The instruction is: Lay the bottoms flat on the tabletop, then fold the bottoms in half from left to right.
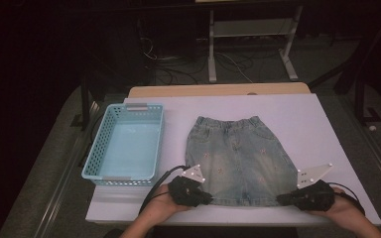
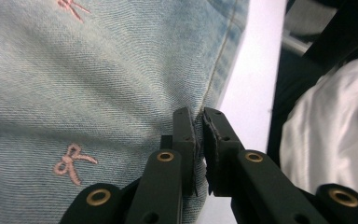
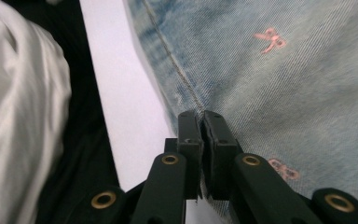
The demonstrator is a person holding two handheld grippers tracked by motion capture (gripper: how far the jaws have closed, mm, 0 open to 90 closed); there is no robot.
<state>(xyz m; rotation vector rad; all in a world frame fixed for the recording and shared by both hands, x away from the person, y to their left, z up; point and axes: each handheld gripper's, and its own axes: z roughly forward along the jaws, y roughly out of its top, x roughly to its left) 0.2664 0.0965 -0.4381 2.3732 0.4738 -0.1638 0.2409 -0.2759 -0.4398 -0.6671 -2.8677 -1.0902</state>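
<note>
On the white table (image 1: 317, 129), just right of the blue basket (image 1: 124, 144), lay a denim skirt (image 1: 238, 153), flat, waistband far, hem near. Best lifted evenly, both hem corners level, folded toward the waistband without dragging. Pale blue, dotted with pink bows (image 2: 72, 161). Left gripper (image 2: 199, 122) and right gripper (image 3: 202, 120) clamped shut on the hem corners.
</note>
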